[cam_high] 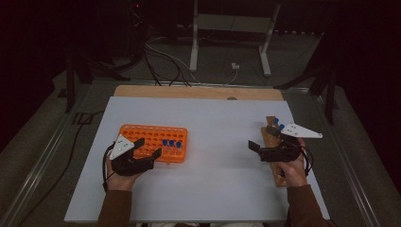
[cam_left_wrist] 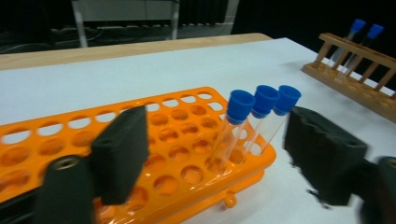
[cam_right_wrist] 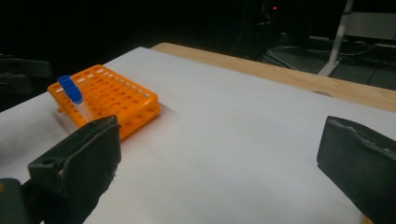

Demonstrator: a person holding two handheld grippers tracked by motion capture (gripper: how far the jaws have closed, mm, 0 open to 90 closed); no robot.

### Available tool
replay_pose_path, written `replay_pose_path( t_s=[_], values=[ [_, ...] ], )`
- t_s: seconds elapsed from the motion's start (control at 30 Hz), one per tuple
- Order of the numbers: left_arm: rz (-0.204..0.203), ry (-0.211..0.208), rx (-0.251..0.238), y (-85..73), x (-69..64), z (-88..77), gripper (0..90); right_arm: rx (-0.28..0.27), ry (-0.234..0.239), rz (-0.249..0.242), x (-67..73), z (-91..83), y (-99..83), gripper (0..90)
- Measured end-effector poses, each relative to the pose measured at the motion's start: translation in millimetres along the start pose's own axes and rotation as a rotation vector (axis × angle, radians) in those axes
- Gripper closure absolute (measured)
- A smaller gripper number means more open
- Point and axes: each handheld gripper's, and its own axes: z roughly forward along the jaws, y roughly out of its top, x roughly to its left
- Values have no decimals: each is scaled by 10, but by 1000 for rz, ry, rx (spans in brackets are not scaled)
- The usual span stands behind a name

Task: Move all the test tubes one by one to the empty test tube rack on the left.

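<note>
Left hand-held gripper (cam_left_wrist: 215, 163): wide open, empty | tubes (cam_left_wrist: 254, 119): three, clear, blue-capped, upright | rack (cam_left_wrist: 154, 154): orange

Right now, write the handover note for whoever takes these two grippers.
Left gripper: open, empty, over the near right end of the orange rack.
Right gripper: open, empty, beside the wooden rack.
Done: three blue-capped tubes stand in a row in the orange rack's right end.
Left: two blue-capped tubes stand in the wooden rack; likely they go across next.
</note>
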Motion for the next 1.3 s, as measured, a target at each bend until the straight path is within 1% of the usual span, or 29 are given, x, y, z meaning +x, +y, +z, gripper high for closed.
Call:
replay_pose_path(
  t_s=[0.07,0.17,0.27,0.33,0.4,0.5,0.53,0.6,0.63,0.7,0.8,0.83,0.9,0.93,1.03,1.2,1.27,1.3],
  values=[
    [-8,8,-8,5,19,-30,140,-9,-15,1,-32,-32,13,0],
    [-28,20,-14,9,47,-47,15,-29,-46,10,-125,-105,34,0],
    [-32,37,-26,10,57,-58,6,-45,-79,25,-237,-196,61,0],
    [-31,37,-29,7,58,-62,6,-54,-100,28,-314,-253,79,0],
    [-30,45,-26,0,61,-58,6,-61,-124,32,-386,-302,90,0],
    [-36,54,-15,-23,78,-41,6,-64,-162,27,-488,-343,71,42],
    [-38,54,-11,-30,85,-38,6,-61,-175,21,-522,-343,56,54],
    [-41,58,-9,-38,95,-35,6,-35,-200,15,-591,-327,22,65],
    [-42,59,-7,-41,100,-35,6,-26,-207,19,-622,-319,4,70],
    [-47,58,-5,-49,102,-30,6,0,-222,12,-675,-292,-28,90],
    [-48,55,7,-66,111,-11,6,37,-234,-3,-744,-240,-66,183],
    [-49,58,12,-71,114,-5,6,51,-240,-11,-763,-218,-75,233],
    [-53,58,16,-77,120,-2,6,76,-256,-31,-802,-176,-96,362],
    [-54,58,16,-77,123,-3,6,83,-258,-34,-822,-158,-107,428],
    [-60,60,14,-79,133,-12,6,117,-273,-28,-880,-91,-149,554],
    [-64,65,21,-86,140,-8,6,171,-286,-15,-932,22,-194,695],
    [-65,67,25,-89,140,-4,6,188,-290,-31,-921,61,-202,742],
    [-64,67,27,-90,141,-2,6,197,-294,-42,-912,79,-205,748]
  ],
)
